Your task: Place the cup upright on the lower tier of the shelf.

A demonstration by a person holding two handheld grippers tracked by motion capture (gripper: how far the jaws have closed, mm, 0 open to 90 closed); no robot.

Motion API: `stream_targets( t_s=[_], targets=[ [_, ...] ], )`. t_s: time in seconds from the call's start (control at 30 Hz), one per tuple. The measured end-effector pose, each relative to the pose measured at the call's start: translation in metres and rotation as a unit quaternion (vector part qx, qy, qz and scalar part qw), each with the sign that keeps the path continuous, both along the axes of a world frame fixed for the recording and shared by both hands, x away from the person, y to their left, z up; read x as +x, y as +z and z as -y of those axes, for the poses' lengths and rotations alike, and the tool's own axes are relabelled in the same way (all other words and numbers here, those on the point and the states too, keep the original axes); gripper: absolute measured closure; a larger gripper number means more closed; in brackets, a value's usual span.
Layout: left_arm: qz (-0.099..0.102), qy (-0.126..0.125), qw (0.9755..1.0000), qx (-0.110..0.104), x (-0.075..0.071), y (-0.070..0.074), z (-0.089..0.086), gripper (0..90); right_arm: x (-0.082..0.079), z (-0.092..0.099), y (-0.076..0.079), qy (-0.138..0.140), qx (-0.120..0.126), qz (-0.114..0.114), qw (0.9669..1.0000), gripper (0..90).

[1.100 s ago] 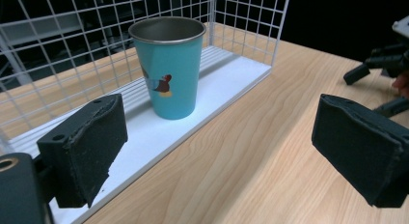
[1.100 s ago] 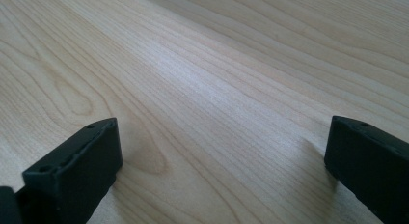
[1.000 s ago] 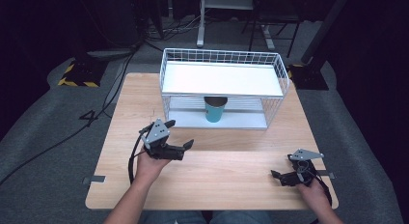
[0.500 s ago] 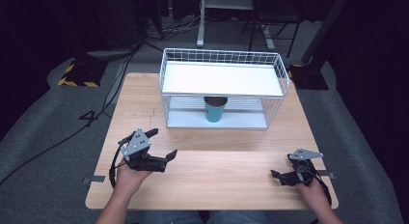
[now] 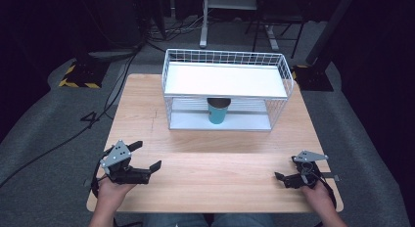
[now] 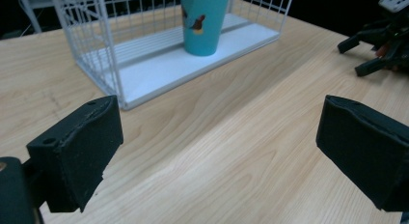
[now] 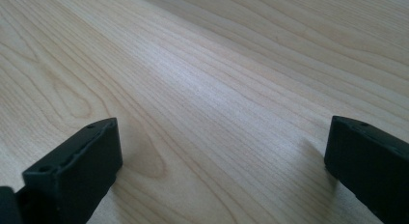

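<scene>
On table's near left corner, left gripper [image 5: 146, 156], jaws wide apart, holding nothing; right gripper [image 5: 286, 171] at near right, jaws likewise spread, empty. Teal cup [image 5: 218, 110] upright on wire rack's [image 5: 227, 58] lower shelf, well apart.

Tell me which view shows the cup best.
The left gripper view: the teal cup is close and sharp there, its printed figure visible, standing on the rack's lower shelf, though its rim is cut off. The high view shows the cup small and partly hidden under the top shelf. The right gripper view looks at bare table.
</scene>
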State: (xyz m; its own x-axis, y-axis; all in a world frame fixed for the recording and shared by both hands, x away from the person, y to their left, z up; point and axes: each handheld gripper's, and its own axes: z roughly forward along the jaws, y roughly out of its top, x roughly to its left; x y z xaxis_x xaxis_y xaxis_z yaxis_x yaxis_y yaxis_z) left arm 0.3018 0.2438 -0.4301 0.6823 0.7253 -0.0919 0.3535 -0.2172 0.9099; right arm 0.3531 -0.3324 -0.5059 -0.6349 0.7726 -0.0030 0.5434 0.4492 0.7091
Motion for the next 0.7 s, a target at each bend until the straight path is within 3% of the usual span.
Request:
stream_targets(
  t_s=[0.2,0.3,0.43,0.57,0.7],
  targets=[
    [-0.031,0.004,0.9992,0.024,0.001,-0.011,-0.007,3.5,0.0,0.0,0.0,0.0,0.0,0.0,1.0,0.1],
    [-0.027,0.011,0.9985,0.046,0.0,-0.018,-0.012,6.2,0.0,0.0,0.0,-0.001,0.0,0.0,1.0,0.1],
    [-0.036,0.012,0.9978,0.053,-0.002,-0.026,-0.016,6.2,0.0,0.0,0.0,0.0,0.0,0.0,1.0,0.1],
    [-0.052,0.017,0.9957,0.075,-0.001,-0.038,-0.019,6.0,0.0,0.0,0.0,-0.001,0.0,0.0,1.0,0.1],
    [-0.068,0.021,0.9942,0.081,0.0,-0.046,-0.02,6.0,0.0,0.0,0.0,0.0,0.0,0.0,1.0,0.1]
  ],
)
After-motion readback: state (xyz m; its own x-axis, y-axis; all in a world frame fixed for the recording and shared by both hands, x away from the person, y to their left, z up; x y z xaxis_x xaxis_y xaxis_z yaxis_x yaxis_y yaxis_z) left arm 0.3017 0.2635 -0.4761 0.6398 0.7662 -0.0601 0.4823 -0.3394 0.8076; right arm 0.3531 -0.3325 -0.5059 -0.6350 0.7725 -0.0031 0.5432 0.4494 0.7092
